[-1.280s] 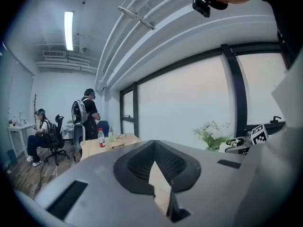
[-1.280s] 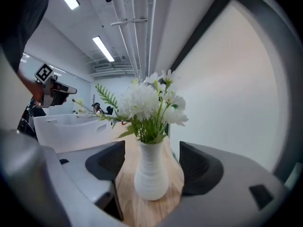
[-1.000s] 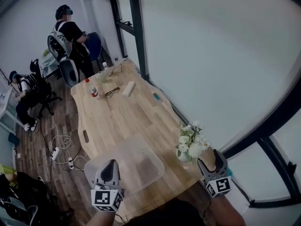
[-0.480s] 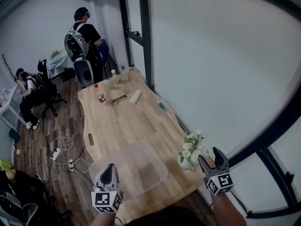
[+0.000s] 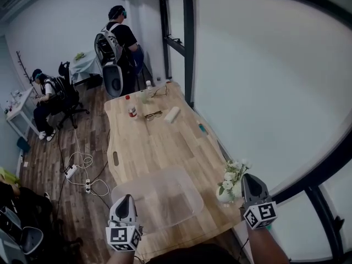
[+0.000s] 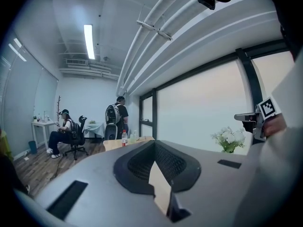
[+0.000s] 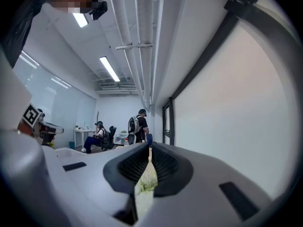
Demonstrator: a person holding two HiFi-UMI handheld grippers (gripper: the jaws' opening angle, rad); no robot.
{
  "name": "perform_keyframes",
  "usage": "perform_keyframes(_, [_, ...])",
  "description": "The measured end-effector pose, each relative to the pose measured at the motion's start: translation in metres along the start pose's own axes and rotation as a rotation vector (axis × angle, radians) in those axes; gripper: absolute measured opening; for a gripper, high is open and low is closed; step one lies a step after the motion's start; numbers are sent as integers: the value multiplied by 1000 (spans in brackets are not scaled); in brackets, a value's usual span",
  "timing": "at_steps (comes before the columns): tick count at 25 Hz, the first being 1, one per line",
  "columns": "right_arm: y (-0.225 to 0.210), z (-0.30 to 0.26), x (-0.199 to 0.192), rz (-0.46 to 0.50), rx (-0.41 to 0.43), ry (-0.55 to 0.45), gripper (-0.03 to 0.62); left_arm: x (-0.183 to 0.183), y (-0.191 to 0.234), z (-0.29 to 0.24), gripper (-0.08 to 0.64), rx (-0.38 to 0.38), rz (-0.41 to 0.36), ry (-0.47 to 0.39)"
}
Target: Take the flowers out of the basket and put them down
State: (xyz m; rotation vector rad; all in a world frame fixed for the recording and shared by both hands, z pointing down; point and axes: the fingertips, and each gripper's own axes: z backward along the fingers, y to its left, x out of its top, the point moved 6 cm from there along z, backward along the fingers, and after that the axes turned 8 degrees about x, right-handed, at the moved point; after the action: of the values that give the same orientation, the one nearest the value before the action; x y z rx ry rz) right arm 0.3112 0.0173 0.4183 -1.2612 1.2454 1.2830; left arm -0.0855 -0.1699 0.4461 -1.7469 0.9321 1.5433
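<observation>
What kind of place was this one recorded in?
Most likely an office or meeting room: a long wooden table, a person seated on a wheeled office chair by a white desk, and a large dark-framed window wall.

flowers [image 5: 230, 176]: partly behind right tongs [image 5: 246, 177] | grip on them: unclear | items [image 5: 151, 108] at table [image 5: 159, 147] far end: too small

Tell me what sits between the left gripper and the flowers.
The clear plastic basket lies on the table between the left gripper and the flowers; the head view shows it.
</observation>
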Motion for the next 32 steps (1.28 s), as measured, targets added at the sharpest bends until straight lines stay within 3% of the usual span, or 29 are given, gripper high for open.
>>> perform_keyframes(10, [40, -48, 18, 14, 175, -23, 25, -5, 18, 28, 5, 94, -30, -7])
perform_keyframes(24, [111, -109, -4, 50, 409, 50, 21, -19, 56, 68, 5, 247, -13, 7])
perform_keyframes(32, [126, -120, -6, 50, 438, 57, 21, -12, 64, 76, 5, 261, -24, -5])
